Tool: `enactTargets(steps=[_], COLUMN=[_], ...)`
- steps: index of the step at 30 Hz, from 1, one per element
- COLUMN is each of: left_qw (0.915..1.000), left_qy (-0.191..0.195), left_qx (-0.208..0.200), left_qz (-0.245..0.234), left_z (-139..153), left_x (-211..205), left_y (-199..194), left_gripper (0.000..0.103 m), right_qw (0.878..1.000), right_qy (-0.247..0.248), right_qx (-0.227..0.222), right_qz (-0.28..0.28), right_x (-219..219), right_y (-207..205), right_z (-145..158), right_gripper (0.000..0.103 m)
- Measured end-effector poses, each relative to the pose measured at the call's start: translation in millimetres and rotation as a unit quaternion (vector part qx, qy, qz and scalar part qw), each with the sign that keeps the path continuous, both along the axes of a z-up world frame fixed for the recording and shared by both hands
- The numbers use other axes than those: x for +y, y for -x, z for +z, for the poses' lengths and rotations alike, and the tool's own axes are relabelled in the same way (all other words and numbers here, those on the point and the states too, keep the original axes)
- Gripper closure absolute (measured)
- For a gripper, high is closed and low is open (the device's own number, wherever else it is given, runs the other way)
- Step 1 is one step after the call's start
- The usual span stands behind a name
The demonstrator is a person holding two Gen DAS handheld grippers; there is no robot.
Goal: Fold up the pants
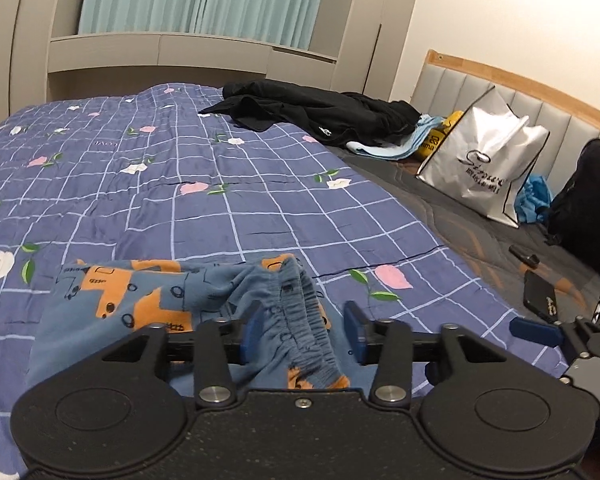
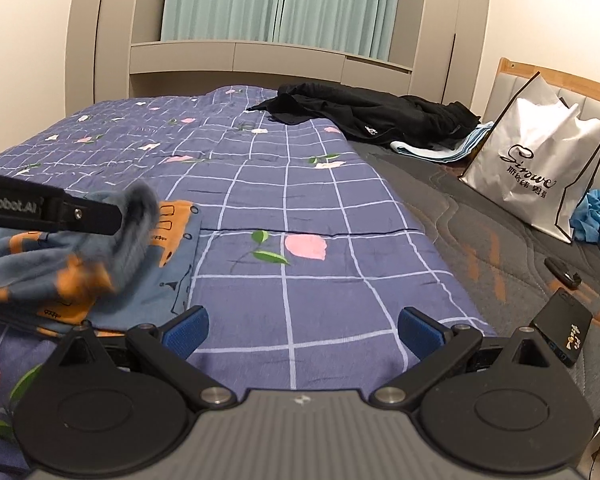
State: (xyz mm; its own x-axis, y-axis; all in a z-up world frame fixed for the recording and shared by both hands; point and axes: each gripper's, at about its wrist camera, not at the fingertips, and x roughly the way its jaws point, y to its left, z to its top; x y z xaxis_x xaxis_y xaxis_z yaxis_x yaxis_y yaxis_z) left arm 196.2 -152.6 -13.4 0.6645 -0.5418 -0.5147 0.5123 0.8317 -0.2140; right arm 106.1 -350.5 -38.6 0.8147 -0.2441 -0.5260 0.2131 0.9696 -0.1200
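Observation:
Small blue pants with orange patches lie bunched on the blue checked quilt. My left gripper has its blue pads wide apart, with the elastic waistband draped between them and no pad pressing it. In the right wrist view the left gripper's black body reaches in from the left over the pants, where the waistband looks blurred. My right gripper is open and empty above bare quilt, to the right of the pants.
Black clothes and a light blue cloth lie at the far side of the bed. A white shopping bag stands by the headboard. A black phone, a small dark object and a black bag lie on the grey mattress at right.

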Motion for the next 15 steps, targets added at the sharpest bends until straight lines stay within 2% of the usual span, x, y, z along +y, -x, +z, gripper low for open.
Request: enactTargets(steps=[4, 5, 8, 11, 15], left_qw=[0.9997, 0.9993, 0.9961, 0.9894, 0.9756], left_qy=[0.016, 0.019, 0.027, 0.024, 0.030], left_qx=[0.001, 0.000, 0.002, 0.015, 0.042], left_qz=[0.021, 0.033, 0.083, 0.143, 0.214], left_z=[5, 7, 8, 5, -7], left_x=[17, 23, 47, 72, 108], left_y=[3, 4, 6, 5, 3], left_gripper=[0.033, 0.027, 0.020, 0.009, 0.005], right_qw=[1.000, 1.000, 1.000, 0.999, 0.996], right_qy=[-0.003, -0.004, -0.009, -0.019, -0.064], right_qx=[-0.001, -0.002, -0.008, -0.014, -0.019], right_qz=[0.004, 0.006, 0.012, 0.024, 0.058], right_x=[2, 3, 7, 12, 23], right_y=[-1, 0, -1, -4, -12], right_z=[1, 1, 4, 7, 13], right_gripper=[0.000, 0.000, 0.000, 0.000, 0.000])
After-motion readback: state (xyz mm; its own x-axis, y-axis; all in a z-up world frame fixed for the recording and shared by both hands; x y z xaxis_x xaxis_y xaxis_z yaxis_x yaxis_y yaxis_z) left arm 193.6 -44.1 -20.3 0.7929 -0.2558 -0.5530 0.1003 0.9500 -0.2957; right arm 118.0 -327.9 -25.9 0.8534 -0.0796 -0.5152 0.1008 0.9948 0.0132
